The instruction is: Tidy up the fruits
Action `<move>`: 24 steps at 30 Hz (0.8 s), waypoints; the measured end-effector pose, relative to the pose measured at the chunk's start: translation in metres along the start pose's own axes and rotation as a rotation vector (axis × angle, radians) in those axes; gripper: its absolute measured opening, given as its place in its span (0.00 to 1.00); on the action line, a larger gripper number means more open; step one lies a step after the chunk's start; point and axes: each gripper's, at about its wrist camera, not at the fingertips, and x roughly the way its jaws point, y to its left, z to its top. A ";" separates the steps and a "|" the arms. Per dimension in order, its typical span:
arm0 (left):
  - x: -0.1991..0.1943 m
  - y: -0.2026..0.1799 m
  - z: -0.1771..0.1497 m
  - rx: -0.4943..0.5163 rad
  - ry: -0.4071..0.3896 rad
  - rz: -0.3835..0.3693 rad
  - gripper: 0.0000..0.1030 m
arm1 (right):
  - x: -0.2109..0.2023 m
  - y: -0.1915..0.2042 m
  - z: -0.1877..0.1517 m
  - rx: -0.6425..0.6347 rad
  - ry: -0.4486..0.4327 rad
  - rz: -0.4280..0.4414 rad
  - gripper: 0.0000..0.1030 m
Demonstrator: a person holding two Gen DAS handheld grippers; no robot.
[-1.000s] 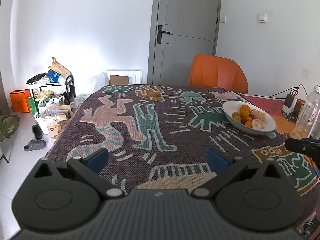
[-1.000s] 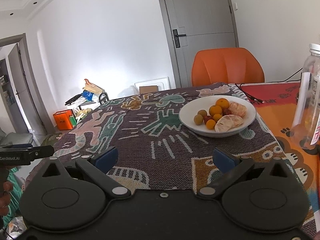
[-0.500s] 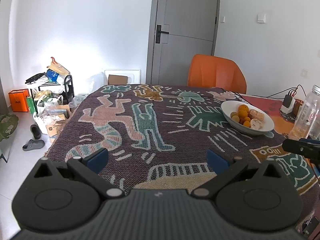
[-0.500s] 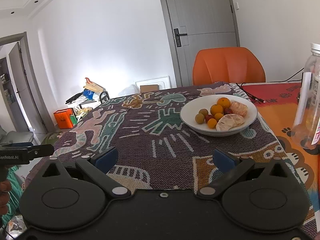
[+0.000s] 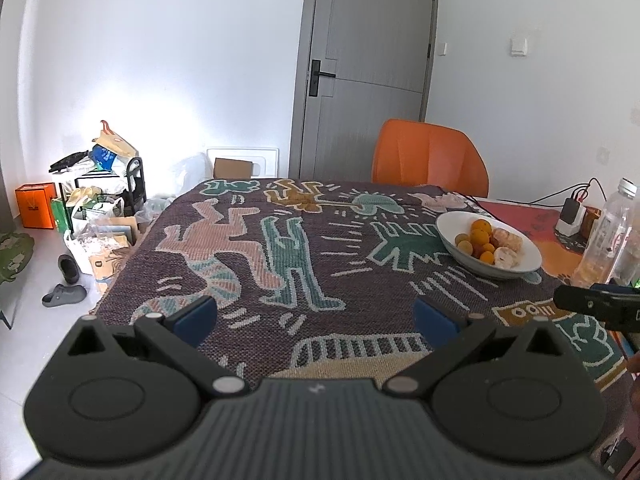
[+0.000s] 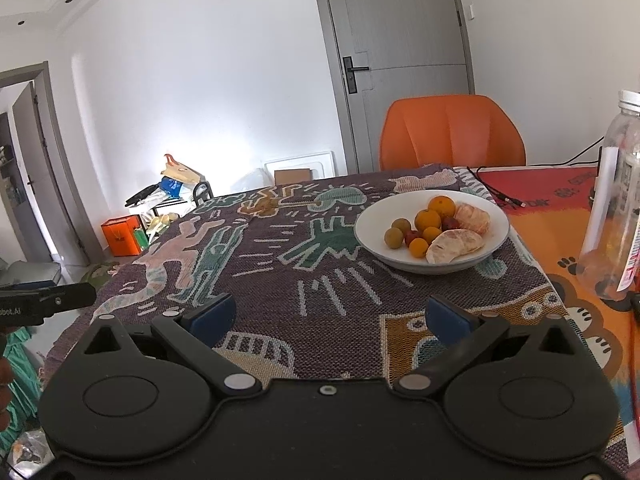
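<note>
Tabletop [image 5: 248,280] first: it wears a coarse woven cloth, dull purple ground with pink, green and mustard cartoon figures, and an orange mat [image 6: 560,216] with paw prints covers its right side. Behind it you have a grey door [image 5: 368,64], white walls and an orange moulded chair [image 5: 430,156]; bags and boxes [image 5: 92,184] crowd the floor at the left of the frame.

Your fruit sits in a shallow white bowl [image 6: 372,240], round and glossy, right of centre in the right wrist view and at the right of the left wrist view, resting on the cloth. Inside: small round oranges [image 6: 428,220], two olive-green fruits [image 6: 394,237], something red [image 6: 412,236], and two peeled citrus pieces [image 6: 454,246]. The nearer peeled piece lies with its long axis left to right across the bowl, pale and matte.

A clear plastic bottle [image 6: 618,208] stands upright at the right edge.

Your left hand-held gripper [image 5: 316,314] has its blue pads wide apart with nothing between them, low over the near cloth. Your right hand-held gripper [image 6: 332,314] is spread just the same, holding nothing, with the bowl ahead.
</note>
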 end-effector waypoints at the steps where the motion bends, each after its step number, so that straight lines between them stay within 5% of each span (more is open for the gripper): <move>1: 0.000 0.000 0.000 0.001 -0.001 0.000 1.00 | 0.000 0.000 0.000 -0.001 0.003 0.000 1.00; 24: -0.001 -0.002 0.000 0.006 0.000 -0.011 1.00 | -0.002 -0.002 -0.001 0.016 0.002 0.011 1.00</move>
